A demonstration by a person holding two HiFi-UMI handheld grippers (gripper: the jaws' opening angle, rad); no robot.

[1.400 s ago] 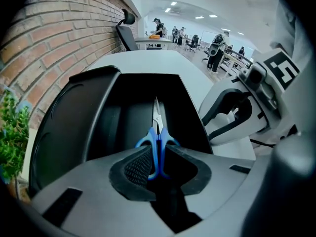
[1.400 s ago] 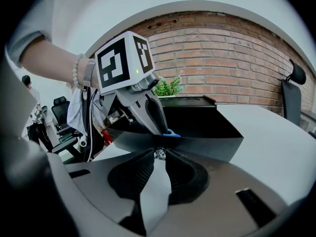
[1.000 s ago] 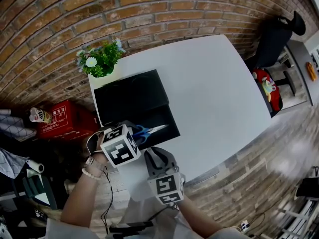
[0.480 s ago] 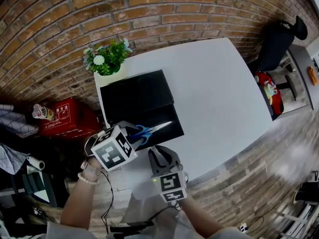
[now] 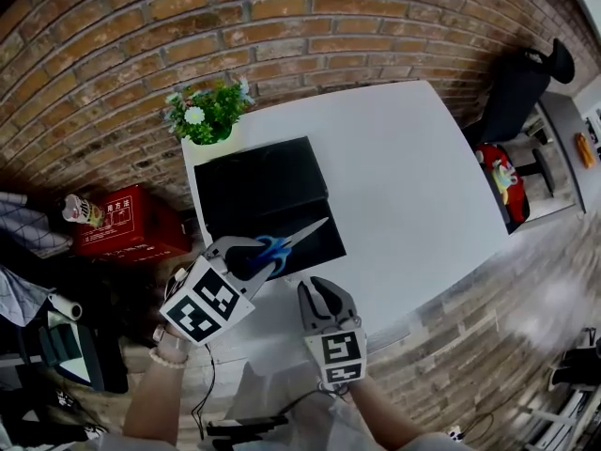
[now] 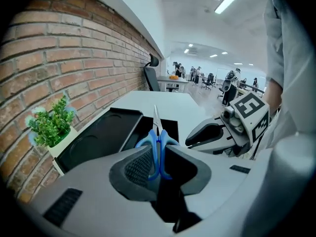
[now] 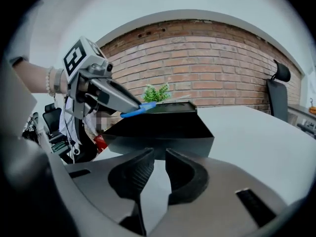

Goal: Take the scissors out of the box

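Note:
The blue-handled scissors hang above the black box, blades pointing away over it. My left gripper is shut on the handles. In the left gripper view the scissors stand upright between the pads of the left gripper, with the box's tray beneath. The box lid lies beside the tray, towards the wall. My right gripper hovers over the table's near edge, beside the box, open by a narrow gap with nothing in it. From the right gripper, the box is straight ahead.
The white table stretches to the right of the box. A potted plant stands at its far left corner against the brick wall. A red carton sits on the floor to the left. An office chair stands beyond the table's right end.
My left gripper has risen and tilted, lifting the scissors up out of the tray. The right gripper has shifted slightly right along the table's near edge.

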